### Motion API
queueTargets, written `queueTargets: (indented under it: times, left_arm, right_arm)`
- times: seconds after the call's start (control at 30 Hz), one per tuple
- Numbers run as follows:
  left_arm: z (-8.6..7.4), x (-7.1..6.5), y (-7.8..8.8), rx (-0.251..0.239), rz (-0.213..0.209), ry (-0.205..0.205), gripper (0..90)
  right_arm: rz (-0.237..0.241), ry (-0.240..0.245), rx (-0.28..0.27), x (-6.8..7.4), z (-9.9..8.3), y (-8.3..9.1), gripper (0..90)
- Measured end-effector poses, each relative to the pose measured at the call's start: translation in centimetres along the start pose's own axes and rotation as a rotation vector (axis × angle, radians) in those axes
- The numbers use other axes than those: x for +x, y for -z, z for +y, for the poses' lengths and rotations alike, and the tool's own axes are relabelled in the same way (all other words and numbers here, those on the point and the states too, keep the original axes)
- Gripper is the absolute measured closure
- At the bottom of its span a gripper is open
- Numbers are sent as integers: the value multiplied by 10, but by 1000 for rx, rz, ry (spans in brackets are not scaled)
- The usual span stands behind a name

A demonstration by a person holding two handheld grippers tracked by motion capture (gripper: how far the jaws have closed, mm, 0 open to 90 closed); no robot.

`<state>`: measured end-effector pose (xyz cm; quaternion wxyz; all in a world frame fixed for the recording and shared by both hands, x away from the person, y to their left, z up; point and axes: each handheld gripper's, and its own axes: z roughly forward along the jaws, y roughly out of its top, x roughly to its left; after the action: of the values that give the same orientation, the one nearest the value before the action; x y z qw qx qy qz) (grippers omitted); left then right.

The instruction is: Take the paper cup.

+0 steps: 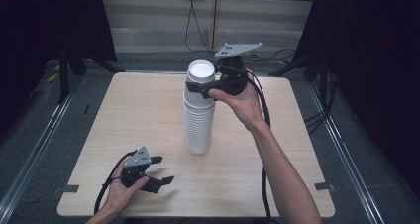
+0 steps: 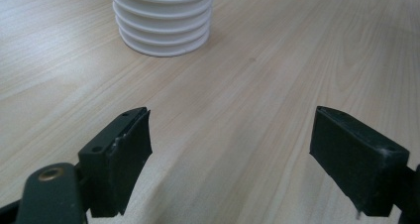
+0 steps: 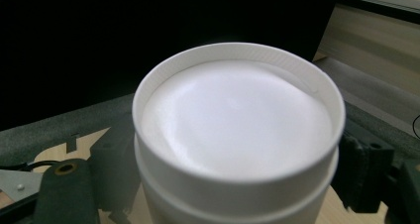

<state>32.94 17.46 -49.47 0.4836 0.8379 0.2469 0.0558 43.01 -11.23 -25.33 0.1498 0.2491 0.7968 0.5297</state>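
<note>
A tall stack of white ribbed disposable cups [image 1: 199, 116] is standing upright near the middle of the pale wooden table [image 1: 124, 120], and the right gripper [image 1: 212, 87] is closing its jaws around the top cup [image 1: 200, 76], one jaw on each side just under the rim. In the right gripper view, the top cup [image 3: 237, 135] is sitting between the two black jaws, seemingly still nested in the cup beneath it; its inside is looking white and empty. Judging from this, the work of pulling one cup off the stack is only starting: the grip is made, but the lift is not yet done, and no separated cup is standing anywhere on the table.

The left gripper [image 1: 161, 170] is resting low at about seven o'clock from the stack, well apart from it, with its jaws standing apart and nothing between them. In the left gripper view the base of the stack [image 2: 162, 21] is showing at twelve o'clock, untouched. That gripper may be needed to steady the lower cups while the top one is coming free.
</note>
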Motion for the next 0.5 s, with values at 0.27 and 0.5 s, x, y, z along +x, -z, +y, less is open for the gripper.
queueTargets:
  times: [0.27,0.5]
  left_arm:
    - [0,0,-1,5,1,-1,159]
    - [0,0,-1,8,3,-2,159]
  right_arm:
    - [6,7,-34,-2,3,3,206]
    - [12,6,-80,-2,7,9,207]
